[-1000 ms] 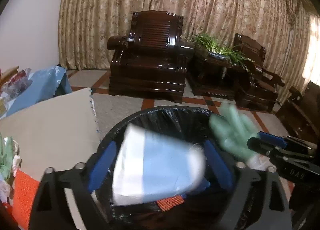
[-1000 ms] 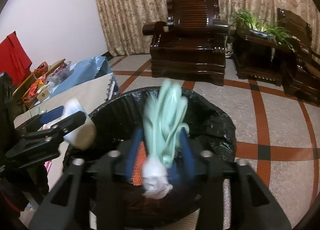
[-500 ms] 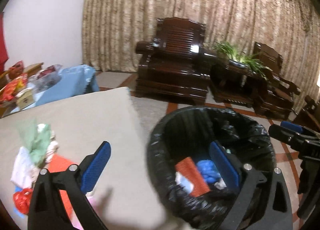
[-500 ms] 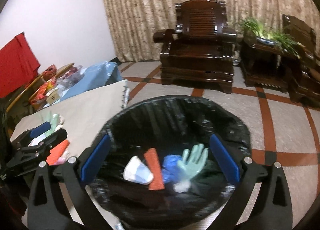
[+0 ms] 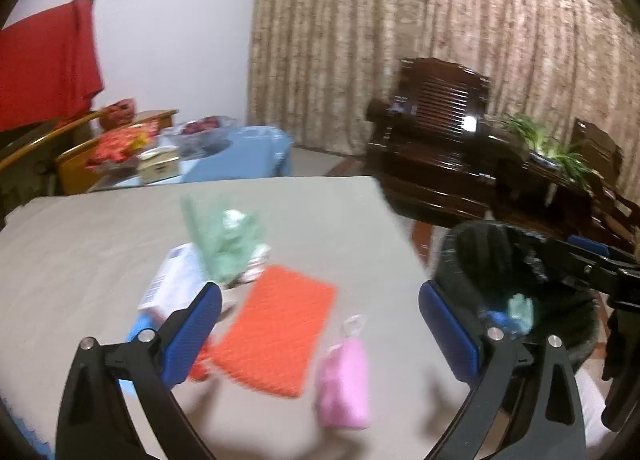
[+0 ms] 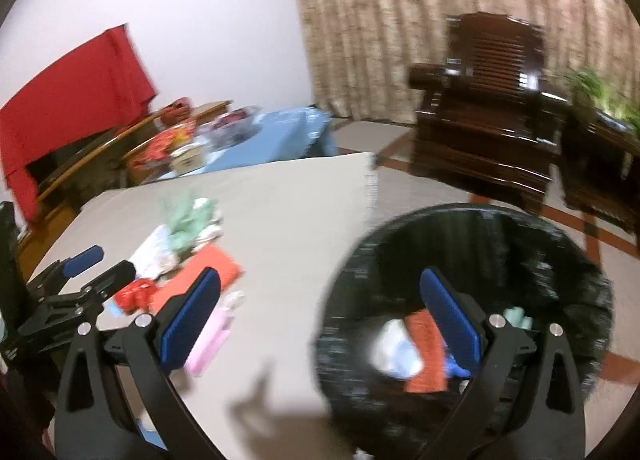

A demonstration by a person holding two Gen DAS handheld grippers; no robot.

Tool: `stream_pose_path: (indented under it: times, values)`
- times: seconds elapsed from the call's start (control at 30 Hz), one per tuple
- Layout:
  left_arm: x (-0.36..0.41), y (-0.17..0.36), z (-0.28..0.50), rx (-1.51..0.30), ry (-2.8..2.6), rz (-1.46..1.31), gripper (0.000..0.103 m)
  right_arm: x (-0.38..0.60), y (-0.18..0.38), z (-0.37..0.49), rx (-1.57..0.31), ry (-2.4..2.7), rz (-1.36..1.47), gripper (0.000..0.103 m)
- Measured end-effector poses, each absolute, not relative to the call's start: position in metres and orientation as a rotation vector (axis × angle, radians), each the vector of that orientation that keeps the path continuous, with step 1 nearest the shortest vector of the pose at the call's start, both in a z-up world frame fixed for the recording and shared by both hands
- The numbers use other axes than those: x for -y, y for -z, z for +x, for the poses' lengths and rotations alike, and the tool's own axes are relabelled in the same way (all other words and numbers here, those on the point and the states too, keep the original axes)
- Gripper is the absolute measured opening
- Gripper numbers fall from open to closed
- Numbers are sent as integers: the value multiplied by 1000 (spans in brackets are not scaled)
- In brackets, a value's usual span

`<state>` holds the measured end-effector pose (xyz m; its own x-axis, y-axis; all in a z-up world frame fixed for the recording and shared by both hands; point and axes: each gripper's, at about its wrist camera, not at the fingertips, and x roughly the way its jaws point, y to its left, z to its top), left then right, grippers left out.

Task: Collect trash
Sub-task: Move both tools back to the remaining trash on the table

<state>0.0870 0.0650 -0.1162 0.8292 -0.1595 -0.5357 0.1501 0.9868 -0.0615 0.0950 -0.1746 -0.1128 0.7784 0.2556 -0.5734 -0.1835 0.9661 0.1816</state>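
- Left wrist view: white carton [image 5: 170,284] on the worktop [image 5: 80,244], light but stiff; take it across its narrow sides.
- Green glove [image 5: 224,236], limp; pinch a bunched fold.
- Orange mesh pad [image 5: 276,340], flat; lift an edge.
- Pink pouch [image 5: 344,384], soft; grip mid-body.
- Left gripper [image 5: 320,340] and right gripper [image 6: 320,336]: fingers released, empty.
- Black-lined bin [image 6: 560,244], rightmost.

Home living room: carved wooden armchair [image 5: 436,116], floor-length curtains [image 5: 400,40], potted plant [image 5: 548,144].

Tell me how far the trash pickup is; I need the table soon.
Done: several pieces lie in the bin. In hand: nothing; left gripper and right gripper are open and empty. Left on the table: orange mat, pink pouch, green gloves, white box.
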Motion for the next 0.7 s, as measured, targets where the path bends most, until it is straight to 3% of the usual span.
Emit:
stream_pose_path:
  times: [0.47,0.7]
  values:
    - [-157,149,67,-631,-5,-62,97,61,153,113,-713,-391,36,97]
    - [-170,166,67,-661,-10,-65,96,38,197,123,-781,-375,-36,85]
